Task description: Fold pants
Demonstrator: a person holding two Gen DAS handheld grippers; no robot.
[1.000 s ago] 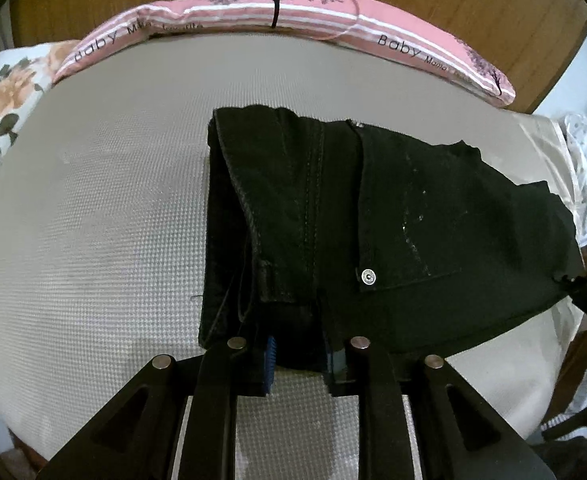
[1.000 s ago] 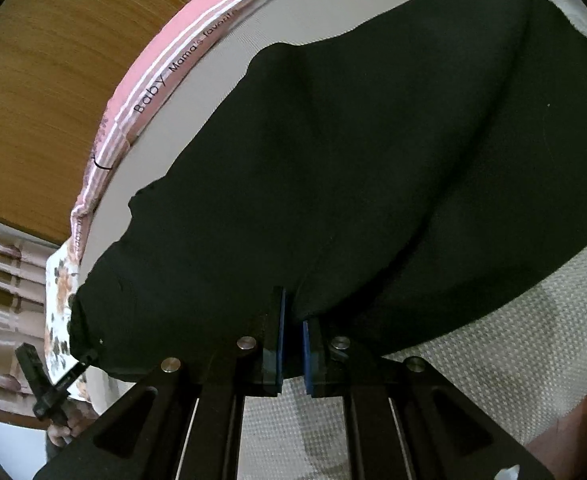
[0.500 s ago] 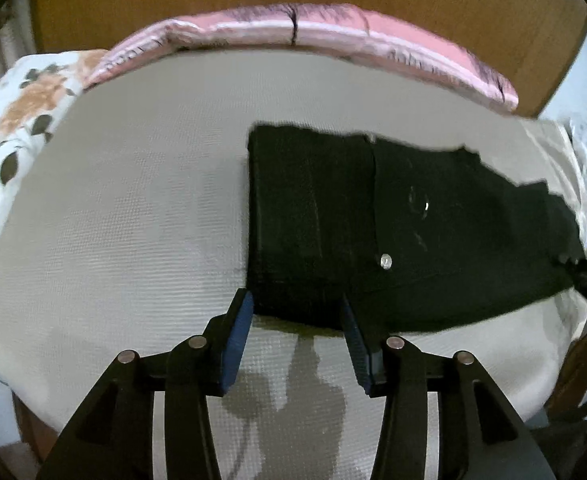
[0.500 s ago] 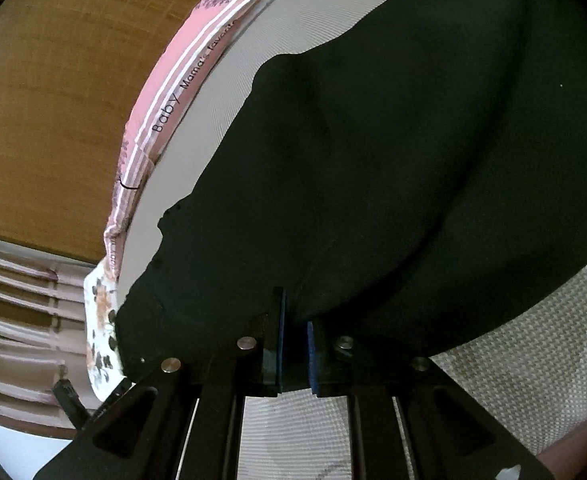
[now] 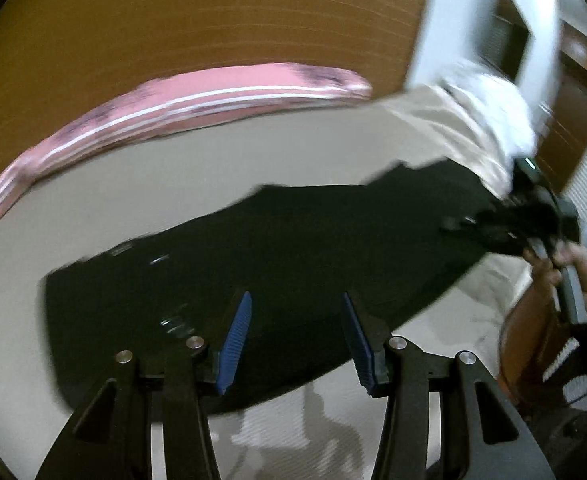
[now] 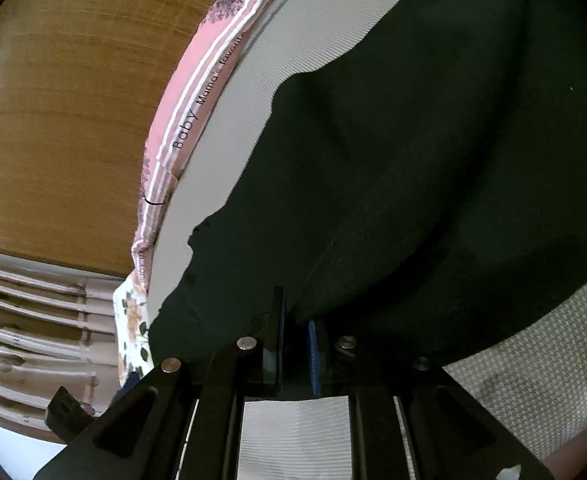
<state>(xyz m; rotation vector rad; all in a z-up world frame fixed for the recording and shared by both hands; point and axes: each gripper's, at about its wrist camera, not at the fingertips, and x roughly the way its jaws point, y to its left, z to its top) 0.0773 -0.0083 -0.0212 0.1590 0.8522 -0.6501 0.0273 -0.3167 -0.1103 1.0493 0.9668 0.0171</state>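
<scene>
Black pants (image 5: 277,248) lie across the grey bed surface (image 5: 141,168), folded lengthwise, waist end at the left. My left gripper (image 5: 295,340) is open and empty, just above the near edge of the pants. My right gripper (image 6: 297,340) is shut on the pants (image 6: 433,160) at the leg end, holding a fold of black cloth between its blue pads. The right gripper also shows in the left wrist view (image 5: 525,220), at the far right end of the pants, held by a hand.
A pink striped pillow (image 5: 181,100) lies along the back of the bed against a wooden headboard (image 5: 213,20). White cloth (image 5: 489,100) is bunched at the right corner. A floral pillow (image 6: 133,320) lies at the far left end.
My left gripper let go of the waist end, opened wide, and swung right along the pants. My right gripper stays shut on the leg end.
</scene>
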